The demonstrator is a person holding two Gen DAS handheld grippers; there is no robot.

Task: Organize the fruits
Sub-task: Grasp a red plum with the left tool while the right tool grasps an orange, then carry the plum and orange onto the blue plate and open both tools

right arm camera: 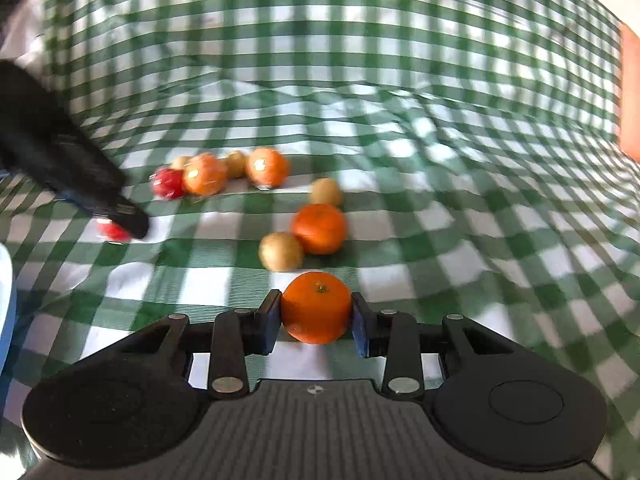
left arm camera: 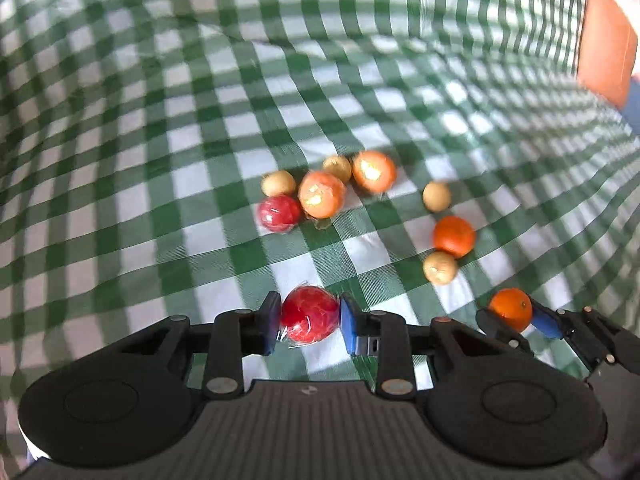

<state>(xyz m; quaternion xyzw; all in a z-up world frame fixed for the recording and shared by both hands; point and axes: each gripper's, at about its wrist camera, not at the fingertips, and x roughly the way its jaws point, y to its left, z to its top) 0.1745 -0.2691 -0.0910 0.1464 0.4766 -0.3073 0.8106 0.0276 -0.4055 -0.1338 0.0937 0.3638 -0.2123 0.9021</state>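
My left gripper (left arm camera: 309,320) is shut on a red wrapped fruit (left arm camera: 309,314), which also shows in the right wrist view (right arm camera: 114,230) beside the left gripper (right arm camera: 132,220). My right gripper (right arm camera: 316,314) is shut on an orange mandarin (right arm camera: 316,306); it shows at the right of the left wrist view (left arm camera: 512,316) with the mandarin (left arm camera: 511,308). On the green checked cloth (left arm camera: 200,140) lie another red fruit (left arm camera: 279,213), two wrapped orange fruits (left arm camera: 322,194), another mandarin (left arm camera: 454,236) and several small tan fruits (left arm camera: 440,267).
The cloth is wrinkled with folds toward the back (right arm camera: 360,92). A pale blue edge (right arm camera: 6,304) shows at the far left of the right wrist view. An orange-brown surface (left arm camera: 606,40) lies beyond the cloth's right edge.
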